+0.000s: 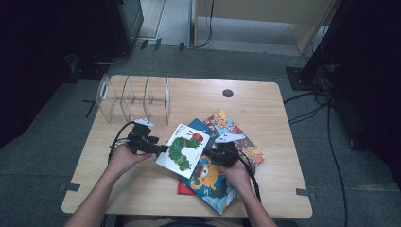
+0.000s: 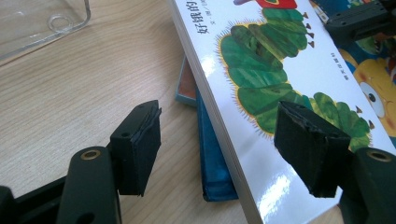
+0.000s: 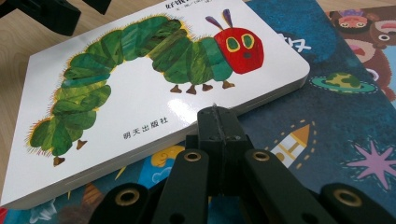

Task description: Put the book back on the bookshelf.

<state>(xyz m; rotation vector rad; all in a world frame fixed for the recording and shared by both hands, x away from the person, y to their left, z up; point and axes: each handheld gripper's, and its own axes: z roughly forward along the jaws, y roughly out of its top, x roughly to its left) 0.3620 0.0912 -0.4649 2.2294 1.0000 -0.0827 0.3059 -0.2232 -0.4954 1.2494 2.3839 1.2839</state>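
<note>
1. Lying on top of a spread of picture books near the middle of the desk, toward its front edge: white caterpillar book (image 1: 183,149), tilted, its left edge hanging over bare wood.
2. Left gripper (image 1: 161,149) at that left edge, jaws wide; in the left gripper view one pad (image 2: 312,147) sits over the cover and the other (image 2: 140,144) over the desk, neither pressing.
3. Right gripper (image 1: 212,152) at the book's right edge, jaws closed with nothing between them, tip just beside the cover.
4. Blue book (image 1: 213,182) under it; clear divided rack (image 1: 135,99) at the desk's back-left corner.
</note>
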